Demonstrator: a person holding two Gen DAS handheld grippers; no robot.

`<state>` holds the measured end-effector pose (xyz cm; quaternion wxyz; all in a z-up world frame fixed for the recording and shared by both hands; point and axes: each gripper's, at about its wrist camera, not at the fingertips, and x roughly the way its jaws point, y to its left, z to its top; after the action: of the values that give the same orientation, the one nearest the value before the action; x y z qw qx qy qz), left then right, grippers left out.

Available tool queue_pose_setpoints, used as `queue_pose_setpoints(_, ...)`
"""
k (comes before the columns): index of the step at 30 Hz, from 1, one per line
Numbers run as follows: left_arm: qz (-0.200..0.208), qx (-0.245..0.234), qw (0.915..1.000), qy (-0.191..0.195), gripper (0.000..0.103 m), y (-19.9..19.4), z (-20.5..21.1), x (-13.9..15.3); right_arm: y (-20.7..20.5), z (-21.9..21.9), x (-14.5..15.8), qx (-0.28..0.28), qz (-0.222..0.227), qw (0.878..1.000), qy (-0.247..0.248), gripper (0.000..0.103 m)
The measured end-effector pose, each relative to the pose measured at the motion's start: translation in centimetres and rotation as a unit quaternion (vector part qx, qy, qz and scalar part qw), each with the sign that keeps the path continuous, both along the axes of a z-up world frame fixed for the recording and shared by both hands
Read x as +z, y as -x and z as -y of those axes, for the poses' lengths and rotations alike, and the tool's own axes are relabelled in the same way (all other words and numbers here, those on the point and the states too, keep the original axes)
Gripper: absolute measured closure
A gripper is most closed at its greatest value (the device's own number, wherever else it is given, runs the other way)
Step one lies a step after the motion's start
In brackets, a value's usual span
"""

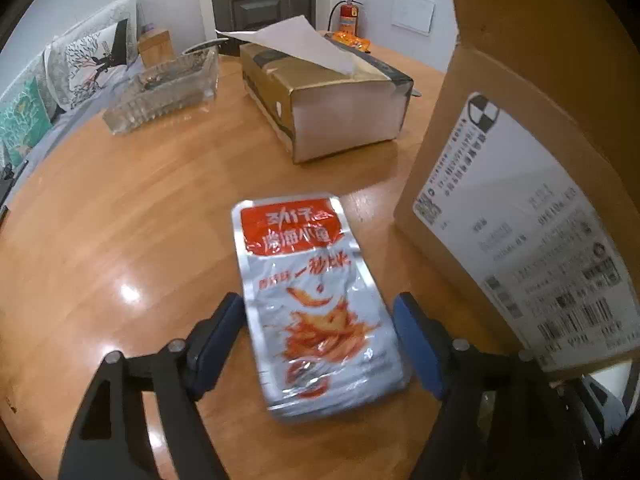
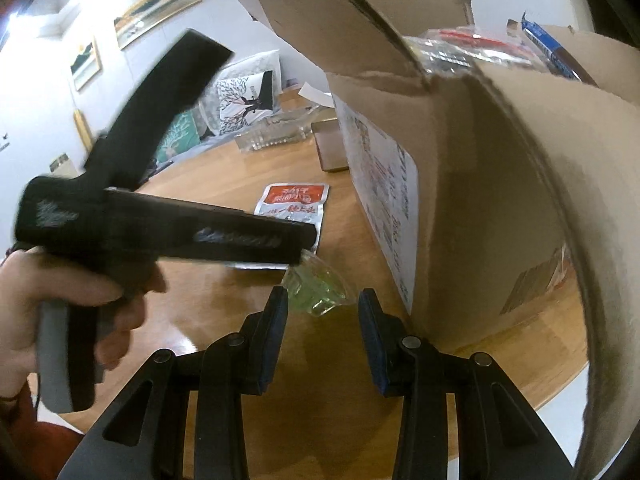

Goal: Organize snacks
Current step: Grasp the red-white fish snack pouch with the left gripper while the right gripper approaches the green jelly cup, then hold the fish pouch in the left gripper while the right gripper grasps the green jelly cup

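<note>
A silver and red snack packet lies flat on the round wooden table. My left gripper is open, its blue pads on either side of the packet's near half, not clamped. The packet also shows in the right wrist view, partly hidden by the left gripper's black body. My right gripper is open and empty, just short of a small clear green snack on the table. An open cardboard box with several snack packs inside stands to the right; its labelled side is in the left wrist view.
A gold tissue box and a glass tray sit at the table's far side. An orange snack bag lies behind the tissue box. Cushions line the left. The person's hand holds the left gripper.
</note>
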<state>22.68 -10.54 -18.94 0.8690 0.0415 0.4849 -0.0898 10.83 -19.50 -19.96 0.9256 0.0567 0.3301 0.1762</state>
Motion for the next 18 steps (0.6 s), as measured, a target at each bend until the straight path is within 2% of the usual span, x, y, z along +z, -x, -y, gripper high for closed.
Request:
queue_pose_setpoints(4, 0.007, 0.003, 1.0, 0.001, 0.025, -0.1, 0.0, -0.2, -0.2, 0.1, 0.0, 0.003, 0.001, 1.0, 0.001, 0.07)
queue_pose_setpoints(7, 0.014, -0.004, 0.9999, 0.004, 0.034, 0.5, -0.6, -0.2, -0.3, 0.1, 0.0, 0.008, 0.003, 1.0, 0.005, 0.07)
queue_pose_setpoints(15, 0.027, -0.017, 0.9995, 0.005, 0.037, 3.2, -2.3, -0.3, -1.1, -0.4, -0.1, 0.021, 0.009, 1.0, 0.009, 0.07)
queue_pose_setpoints(18, 0.025, -0.003, 0.9996, 0.008, 0.037, 3.5, -3.5, -0.2, -1.0, 0.1, -0.1, 0.038, -0.001, 0.999, -0.013, 0.069)
